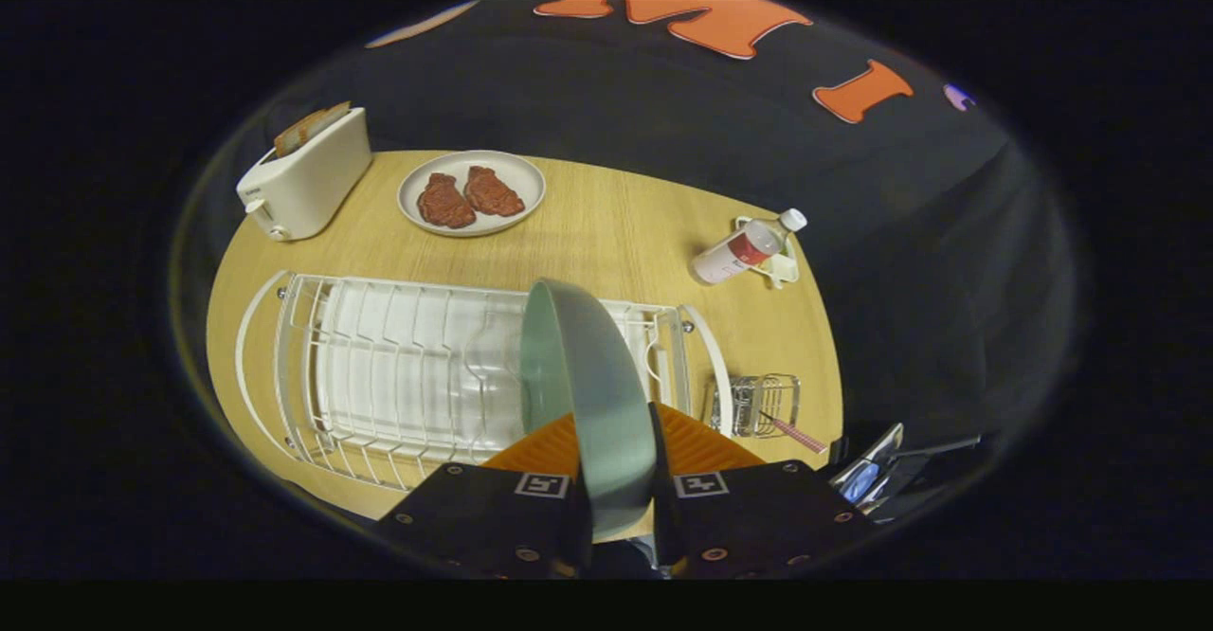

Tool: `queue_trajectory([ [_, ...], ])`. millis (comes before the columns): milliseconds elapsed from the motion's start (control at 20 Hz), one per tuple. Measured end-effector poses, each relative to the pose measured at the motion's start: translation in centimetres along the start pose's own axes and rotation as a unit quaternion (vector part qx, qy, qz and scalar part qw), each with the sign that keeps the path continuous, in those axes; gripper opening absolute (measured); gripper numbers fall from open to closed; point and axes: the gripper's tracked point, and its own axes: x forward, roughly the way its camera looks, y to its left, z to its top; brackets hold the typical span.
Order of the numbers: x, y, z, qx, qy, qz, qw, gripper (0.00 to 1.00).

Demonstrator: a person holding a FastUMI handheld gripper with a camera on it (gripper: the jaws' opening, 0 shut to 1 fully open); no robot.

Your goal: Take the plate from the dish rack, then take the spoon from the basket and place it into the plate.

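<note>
My gripper [611,441] is shut on a pale green plate [583,385], both fingers pressing its lower rim. The plate stands on edge between the fingers, held above the right end of the white wire dish rack [379,375]. Its hollow face turns toward the rack's left side. To the right of the rack sits a small wire basket [763,404] on the wooden table [625,224]. A pink-handled spoon [791,432] leans out of the basket toward its right.
Beyond the rack, a white toaster [308,176] with bread stands at the far left. A pale plate [471,192] with two reddish pieces of meat lies next to it. A plastic bottle [744,247] rests on a small tray at the far right.
</note>
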Motion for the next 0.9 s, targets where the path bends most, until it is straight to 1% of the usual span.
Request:
queue_trajectory([
  [100, -0.8, -0.2, 0.1, 0.007, -0.007, -0.003, 1.000, 0.26],
  [250, -2.1, -0.4, -0.3, 0.027, -0.011, 0.019, 0.999, 0.26],
  [350, -2.9, -1.5, -0.8, 0.034, -0.020, 0.023, 0.999, 0.26],
  [550, -4.7, -2.5, -3.1, 0.048, -0.032, 0.068, 0.996, 0.26],
  [700, -5.2, -4.0, -5.7, 0.057, -0.032, 0.095, 0.993, 0.26],
  [900, -5.3, -5.9, -9.6, 0.087, -0.021, 0.151, 0.985, 0.26],
])
